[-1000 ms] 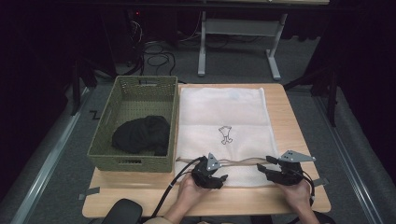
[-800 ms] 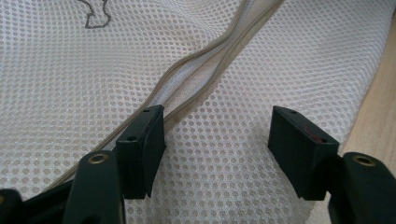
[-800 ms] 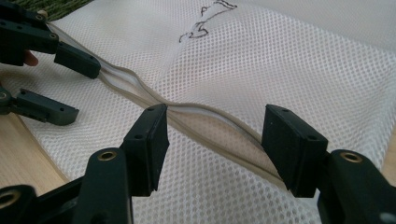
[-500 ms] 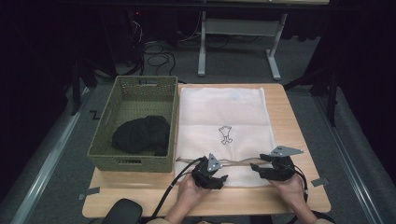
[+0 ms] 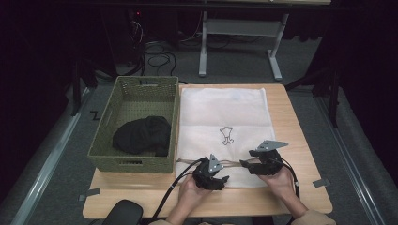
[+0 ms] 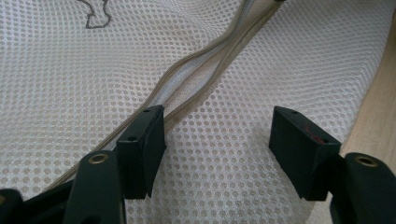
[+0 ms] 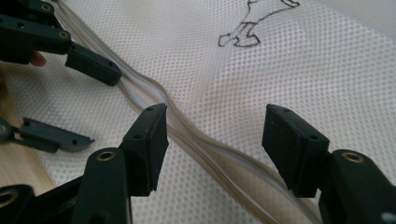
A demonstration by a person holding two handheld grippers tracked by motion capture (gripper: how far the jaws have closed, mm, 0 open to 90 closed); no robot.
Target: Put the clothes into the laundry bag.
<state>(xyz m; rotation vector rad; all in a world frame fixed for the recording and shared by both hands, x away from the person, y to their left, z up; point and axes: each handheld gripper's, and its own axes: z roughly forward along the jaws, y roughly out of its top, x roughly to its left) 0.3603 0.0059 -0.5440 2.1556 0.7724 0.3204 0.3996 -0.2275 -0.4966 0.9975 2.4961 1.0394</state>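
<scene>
At near edge of tabletop [image 5: 300,187]: white mesh laundry bag [image 5: 225,112] lies flat beside green basket [image 5: 141,161] holding dark garment [image 5: 141,135]. Left hand-held gripper [image 5: 217,183] jaws half-wide, one pad against zipper [image 6: 205,56], nothing clamped. Right hand-held gripper [image 5: 245,164] jaws just opened wide, astride zipper, gripping nothing. Zipper looks closed; opening and loading bag likely remain.

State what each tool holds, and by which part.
Nothing is held: the left tool and the right tool both stand open over the mesh bag's zipper.
</scene>
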